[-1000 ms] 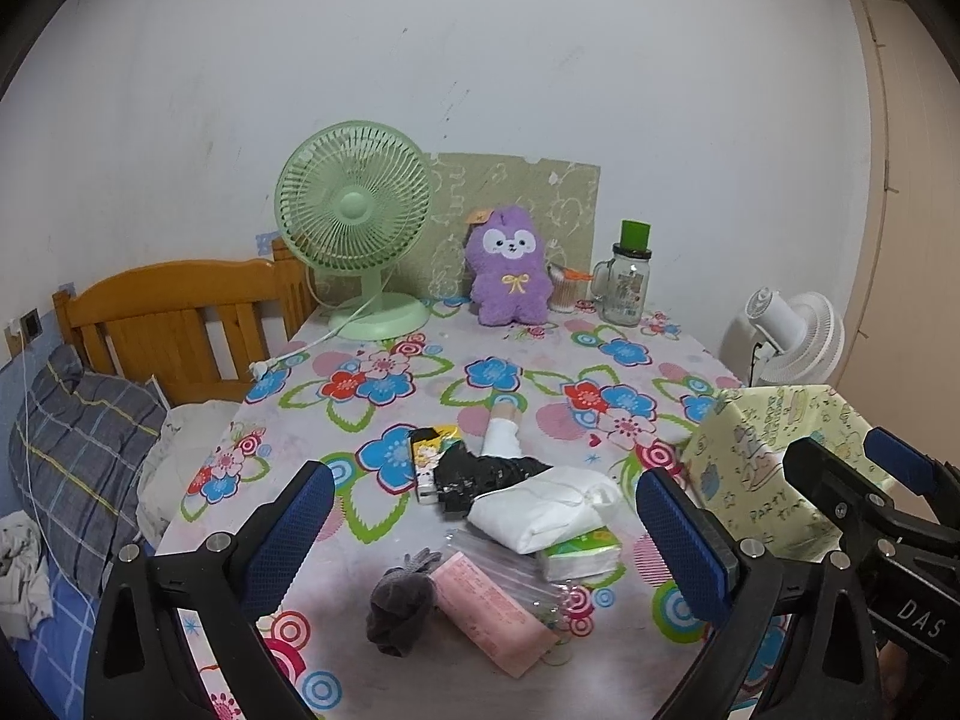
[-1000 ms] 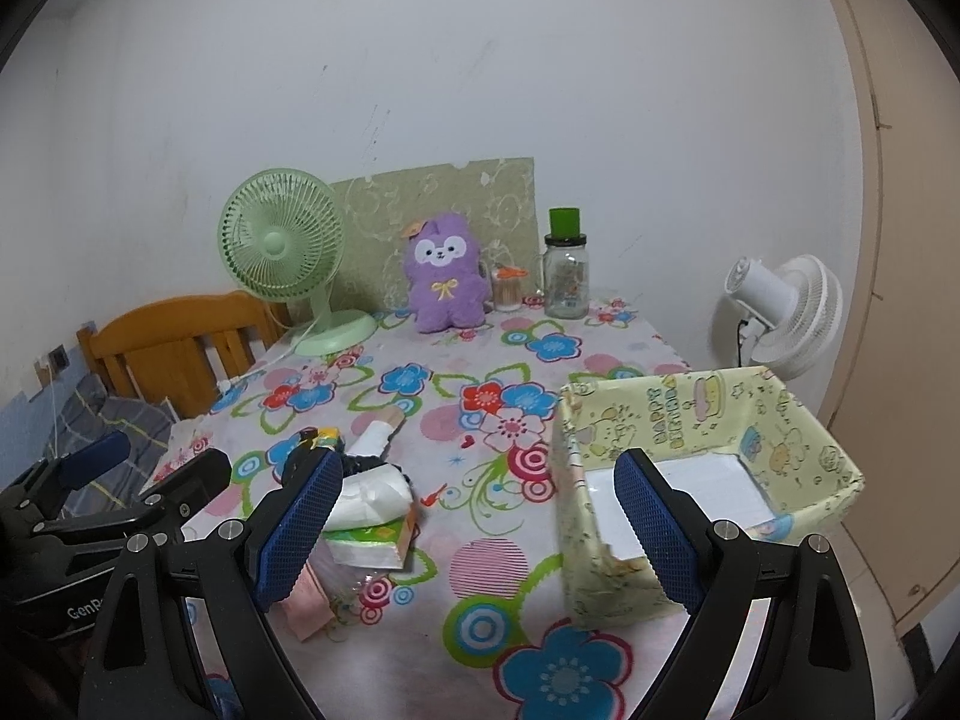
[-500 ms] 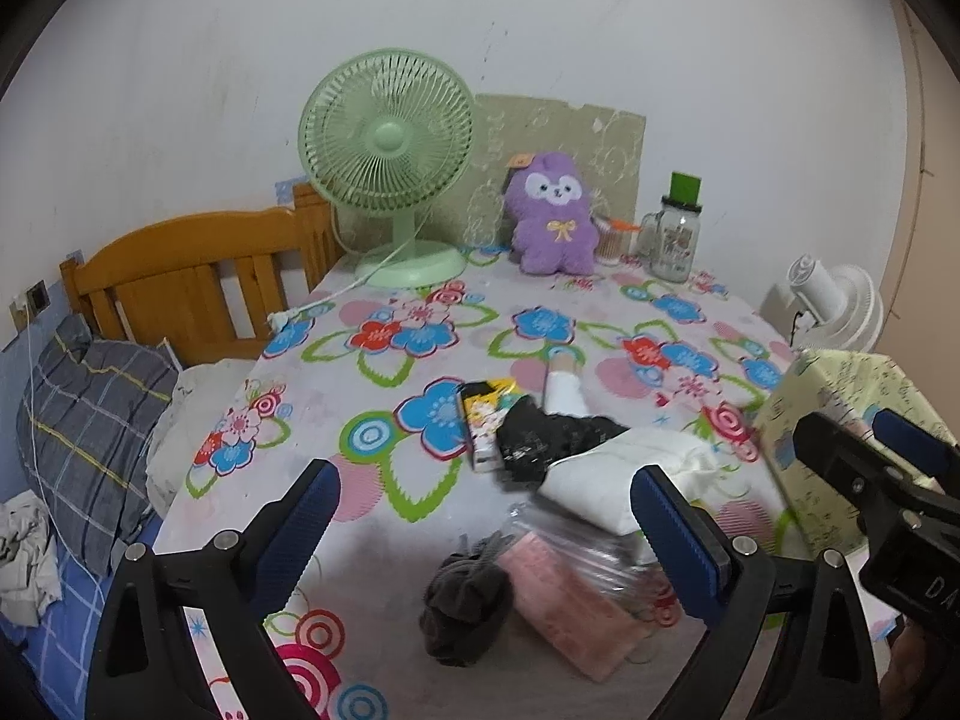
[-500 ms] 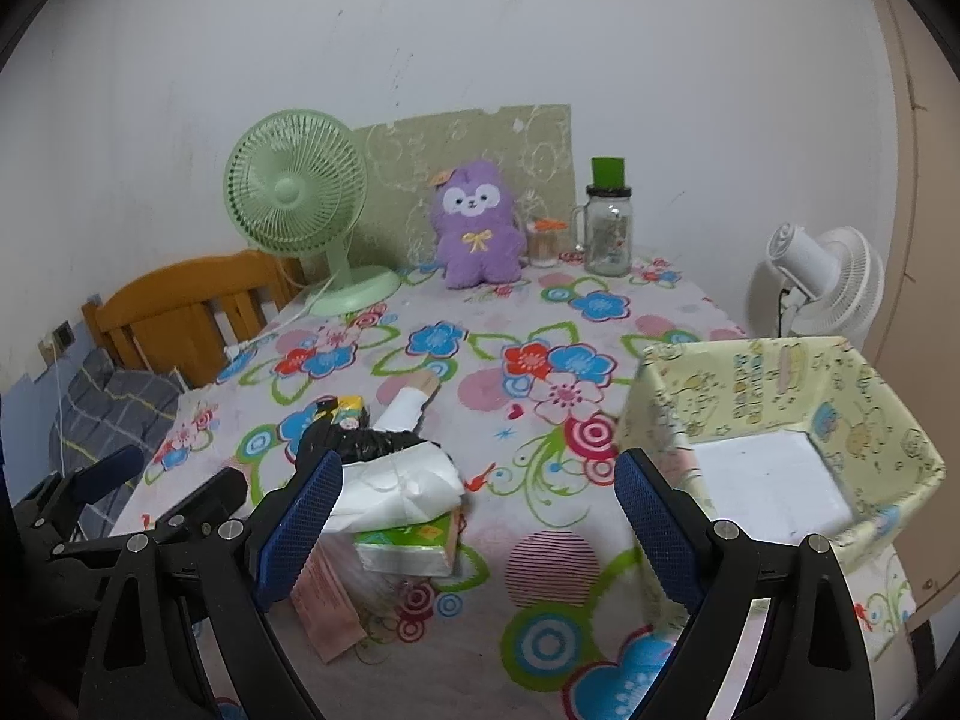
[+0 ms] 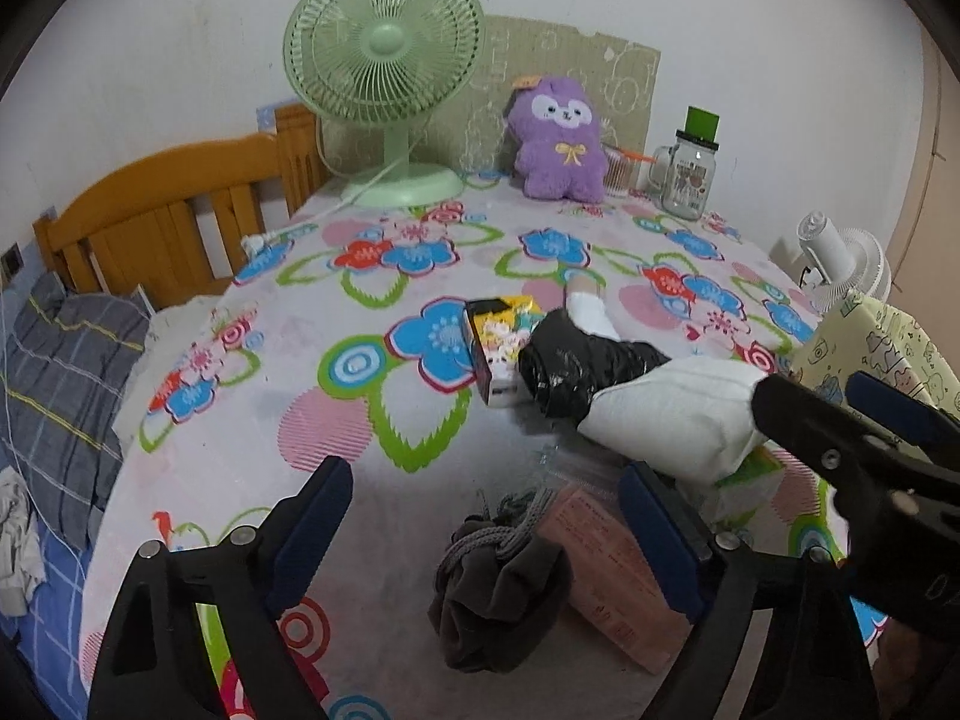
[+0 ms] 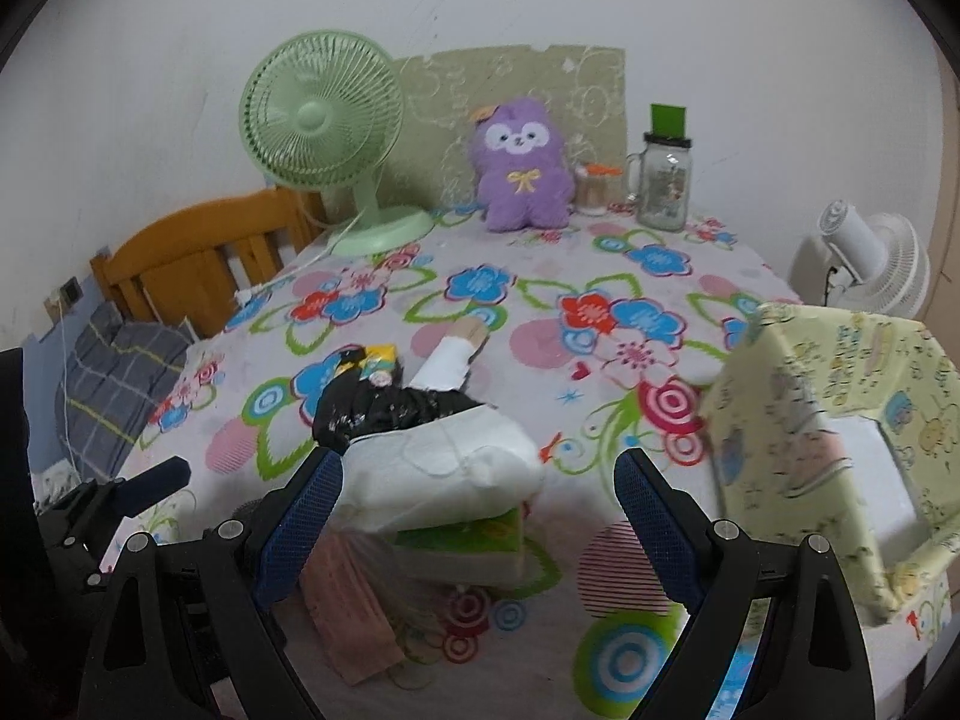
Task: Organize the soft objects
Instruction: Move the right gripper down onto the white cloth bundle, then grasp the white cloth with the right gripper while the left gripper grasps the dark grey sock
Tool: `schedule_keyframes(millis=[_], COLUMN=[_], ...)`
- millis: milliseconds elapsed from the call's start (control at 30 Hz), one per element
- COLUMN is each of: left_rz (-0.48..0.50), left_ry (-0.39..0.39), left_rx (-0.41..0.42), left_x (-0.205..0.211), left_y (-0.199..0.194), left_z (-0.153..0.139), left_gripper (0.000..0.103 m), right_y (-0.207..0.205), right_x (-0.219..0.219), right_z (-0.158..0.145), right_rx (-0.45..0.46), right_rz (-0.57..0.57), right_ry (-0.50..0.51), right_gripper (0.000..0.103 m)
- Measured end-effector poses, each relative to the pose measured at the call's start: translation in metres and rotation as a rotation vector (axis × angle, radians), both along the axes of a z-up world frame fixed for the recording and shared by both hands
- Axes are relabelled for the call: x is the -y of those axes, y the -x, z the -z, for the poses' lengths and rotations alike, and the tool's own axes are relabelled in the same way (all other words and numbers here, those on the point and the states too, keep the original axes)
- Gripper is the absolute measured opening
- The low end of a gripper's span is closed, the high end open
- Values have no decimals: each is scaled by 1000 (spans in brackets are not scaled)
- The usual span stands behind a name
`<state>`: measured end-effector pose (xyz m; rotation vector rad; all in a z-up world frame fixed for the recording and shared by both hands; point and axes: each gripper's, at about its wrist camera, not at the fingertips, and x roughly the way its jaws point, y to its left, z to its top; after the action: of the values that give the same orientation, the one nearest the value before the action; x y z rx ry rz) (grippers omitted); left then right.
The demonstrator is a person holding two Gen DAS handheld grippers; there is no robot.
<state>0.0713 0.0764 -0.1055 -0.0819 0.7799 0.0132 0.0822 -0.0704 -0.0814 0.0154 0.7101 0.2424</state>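
At the left we note the left gripper (image 5: 480, 516) above the near table (image 5: 252, 420), its jaws wide but closing, with a dark grey sock bundle (image 5: 492, 594) lying between them, not yet pinched. Just right of the sock lies a pink packet (image 5: 618, 588). Beyond it a white cloth roll (image 6: 438, 474) rests on a green tissue pack (image 6: 462, 546). The right gripper (image 6: 474, 522) hangs wide apart over these, gripping nothing. At the far right stands a yellow box (image 6: 840, 420).

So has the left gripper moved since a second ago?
Yes. The left gripper has come down and forward: the green fan has risen in its view, and the grey cloth now lies between its closing fingers, untouched.
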Motion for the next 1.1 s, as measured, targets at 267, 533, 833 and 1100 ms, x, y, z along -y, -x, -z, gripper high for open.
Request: schedule_keyframes(millis=[267, 533, 833, 1100], left_rz=[-5, 50, 62, 78], left_ry=[-4, 93, 83, 60], left_rx=[-70, -90, -83, -63], left_x=[-2, -3, -1, 6], left_y=[-8, -11, -12, -12], left_z=[20, 28, 25, 17], left_gripper=[78, 46, 38, 38], right_y=[-16, -30, -32, -29], right_x=[-25, -34, -37, -29], right_z=[21, 34, 40, 35], right_rx=[-55, -83, -110, -104], right_rz=[-32, -37, -57, -49], right_ry=[59, 80, 100, 71], right_gripper=[94, 94, 73, 59])
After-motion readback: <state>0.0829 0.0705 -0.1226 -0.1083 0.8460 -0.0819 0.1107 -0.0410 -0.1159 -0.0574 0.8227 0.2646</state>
